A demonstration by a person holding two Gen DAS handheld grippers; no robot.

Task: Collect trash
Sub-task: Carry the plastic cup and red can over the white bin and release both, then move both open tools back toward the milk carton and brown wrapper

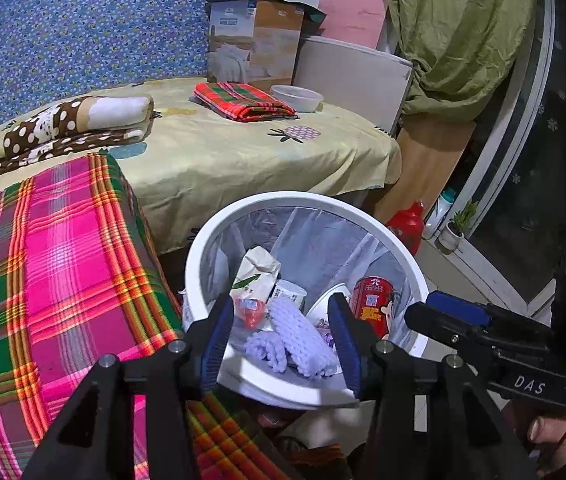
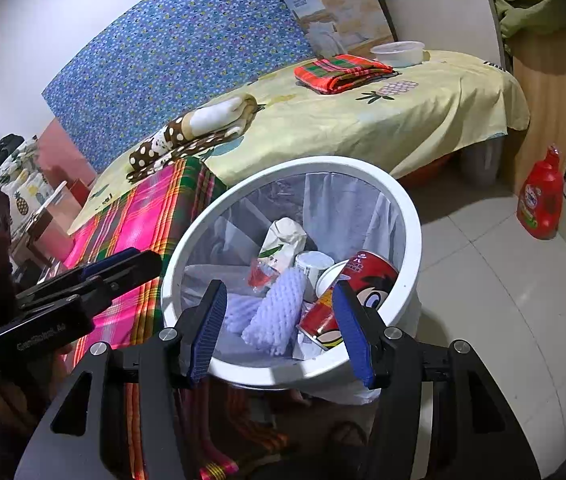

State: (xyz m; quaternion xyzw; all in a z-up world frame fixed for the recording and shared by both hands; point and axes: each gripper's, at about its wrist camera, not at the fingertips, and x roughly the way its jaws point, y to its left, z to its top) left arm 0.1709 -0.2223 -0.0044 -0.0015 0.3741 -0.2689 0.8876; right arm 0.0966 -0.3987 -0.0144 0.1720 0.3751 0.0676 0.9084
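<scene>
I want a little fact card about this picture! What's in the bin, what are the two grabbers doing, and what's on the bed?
bin: white trash bin with a clear liner, on the floor beside the bed
in the bin: red can, lilac foam net, crumpled paper bag, small white cup
left gripper: open, empty, over the bin
right gripper: open, empty, over the bin
on the bed: pink plaid cloth, dotted brown blanket, red folded cloth, plastic bowl
on the floor: red bottle

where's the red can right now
The red can lies inside the white trash bin, on its right side in both wrist views, beside the purple foam net and a white cup.
</scene>
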